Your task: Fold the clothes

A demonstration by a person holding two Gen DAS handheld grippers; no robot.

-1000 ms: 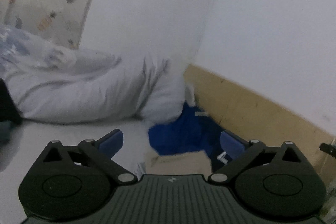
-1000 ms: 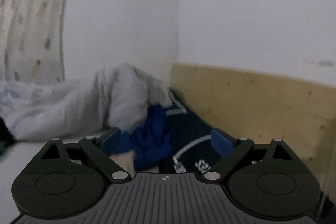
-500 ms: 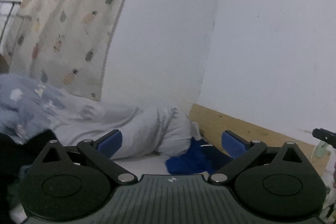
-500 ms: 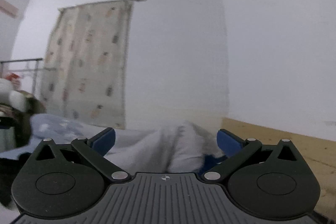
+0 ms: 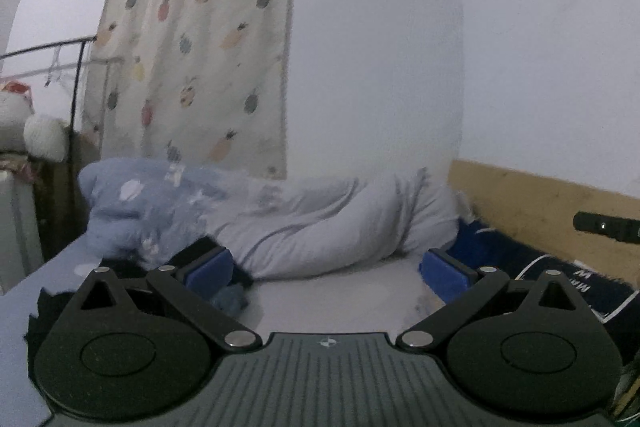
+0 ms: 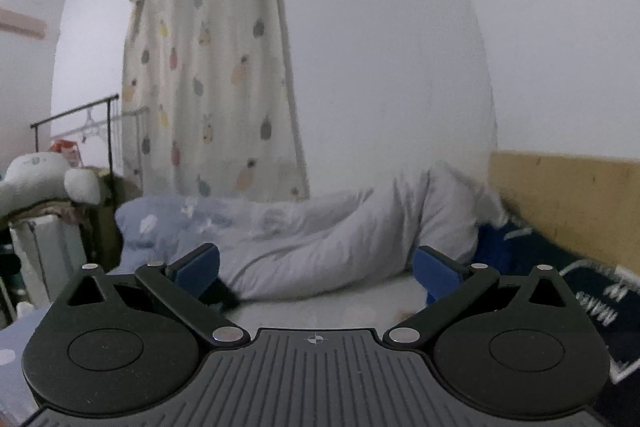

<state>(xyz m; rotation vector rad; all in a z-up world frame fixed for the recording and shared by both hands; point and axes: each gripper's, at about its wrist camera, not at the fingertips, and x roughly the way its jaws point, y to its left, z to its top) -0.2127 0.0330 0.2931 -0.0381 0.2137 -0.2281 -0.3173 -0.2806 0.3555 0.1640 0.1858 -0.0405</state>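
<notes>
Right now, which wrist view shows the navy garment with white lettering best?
The right wrist view: the navy garment fills more of the lower right, with lettering and stripes visible, though blurred. The left wrist view shows the navy garment smaller, partly behind the gripper linkage.

White walls [image 6: 380, 67] meeting in a corner, dim and evenly lit, with a pineapple-print curtain [image 6: 216, 87] hanging from a rod. Below, a bed [image 5: 332, 299] piled with a pale rumpled duvet [image 5: 320, 223], bounded on the right by a wooden board [image 6: 568, 203]. At left, a black clothes rack [image 6: 76, 115] and a white plush toy [image 6: 44, 179] atop stacked things.
</notes>
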